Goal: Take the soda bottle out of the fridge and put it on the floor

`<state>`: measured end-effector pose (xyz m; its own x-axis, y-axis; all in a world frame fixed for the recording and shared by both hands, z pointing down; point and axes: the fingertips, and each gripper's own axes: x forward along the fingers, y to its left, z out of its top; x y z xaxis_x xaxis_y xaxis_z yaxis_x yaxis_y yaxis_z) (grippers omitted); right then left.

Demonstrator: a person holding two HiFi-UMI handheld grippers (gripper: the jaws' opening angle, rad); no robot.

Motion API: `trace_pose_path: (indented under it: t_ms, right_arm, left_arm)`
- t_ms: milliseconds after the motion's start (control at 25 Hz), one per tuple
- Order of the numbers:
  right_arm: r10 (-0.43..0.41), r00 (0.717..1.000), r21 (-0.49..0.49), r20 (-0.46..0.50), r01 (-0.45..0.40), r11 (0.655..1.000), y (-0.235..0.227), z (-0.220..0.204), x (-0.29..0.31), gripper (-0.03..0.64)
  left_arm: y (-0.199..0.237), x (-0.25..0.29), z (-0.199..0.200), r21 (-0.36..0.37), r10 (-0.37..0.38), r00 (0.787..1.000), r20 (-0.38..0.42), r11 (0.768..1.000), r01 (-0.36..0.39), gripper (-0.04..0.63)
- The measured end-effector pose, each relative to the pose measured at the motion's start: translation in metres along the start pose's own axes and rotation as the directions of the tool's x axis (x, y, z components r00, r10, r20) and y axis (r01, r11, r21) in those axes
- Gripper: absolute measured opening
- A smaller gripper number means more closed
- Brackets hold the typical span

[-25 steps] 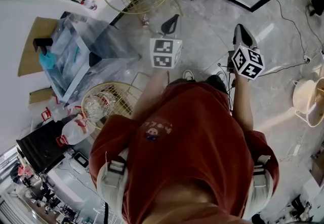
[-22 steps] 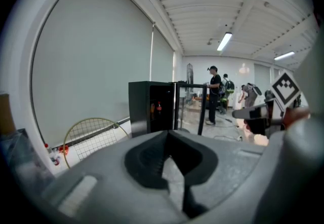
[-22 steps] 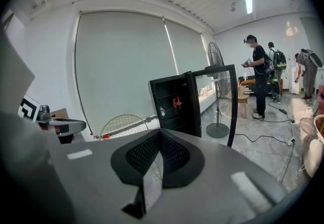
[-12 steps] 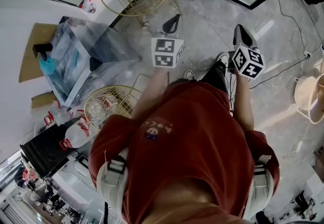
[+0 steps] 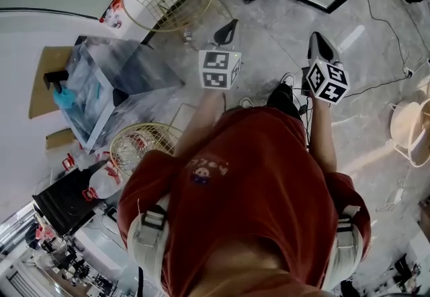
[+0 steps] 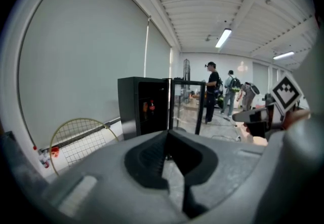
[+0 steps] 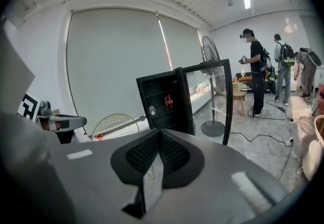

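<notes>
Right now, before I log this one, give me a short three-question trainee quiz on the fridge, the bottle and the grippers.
1. True or false: the fridge door stands open.
2. The soda bottle stands: A on top of the fridge; B on a shelf inside it; C outside, beside it.
3. Fill in: the right gripper has its jaws ___, with nothing between them.
Key: 1 true; 2 B; 3 shut.

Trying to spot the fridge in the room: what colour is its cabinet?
Black. The small boxy glass-door fridge shows best in the right gripper view.
</notes>
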<state>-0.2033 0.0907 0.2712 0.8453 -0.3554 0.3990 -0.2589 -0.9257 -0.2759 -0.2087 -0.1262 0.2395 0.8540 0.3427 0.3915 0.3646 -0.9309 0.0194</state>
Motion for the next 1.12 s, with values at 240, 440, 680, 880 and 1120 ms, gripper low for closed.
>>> trace_pose_path:
  t_ms: [240,440,680,880,1120]
  right_arm:
    - [-0.016,1.000,0.032,0.004,0.016,0.999,-0.065,0.022,0.017,0.000]
    - [-0.025,1.000,0.031,0.011,0.025,0.999,-0.112,0.048,0.036,0.000]
    - [0.036,0.999,0.025,-0.002,-0.036,0.999,-0.156,0.074,0.068,0.000]
    - [0.102,0.995,0.008,-0.016,-0.102,0.995,-0.176,0.091,0.099,0.000]
    - [0.150,0.987,-0.002,-0.050,-0.151,0.989,-0.192,0.091,0.132,0.000]
  left_arm:
    - [-0.023,0.049,0.013,-0.005,0.018,0.999,-0.038,1.000,-0.018,0.000]
    - [-0.049,0.092,0.030,-0.003,0.024,0.999,-0.048,1.000,-0.025,0.000]
    - [-0.067,0.137,0.051,-0.008,0.076,0.996,-0.048,0.997,-0.077,0.000]
    - [-0.075,0.165,0.064,-0.009,0.132,0.990,-0.052,0.991,-0.132,0.000]
    - [-0.077,0.185,0.066,-0.008,0.178,0.983,-0.054,0.984,-0.179,0.000]
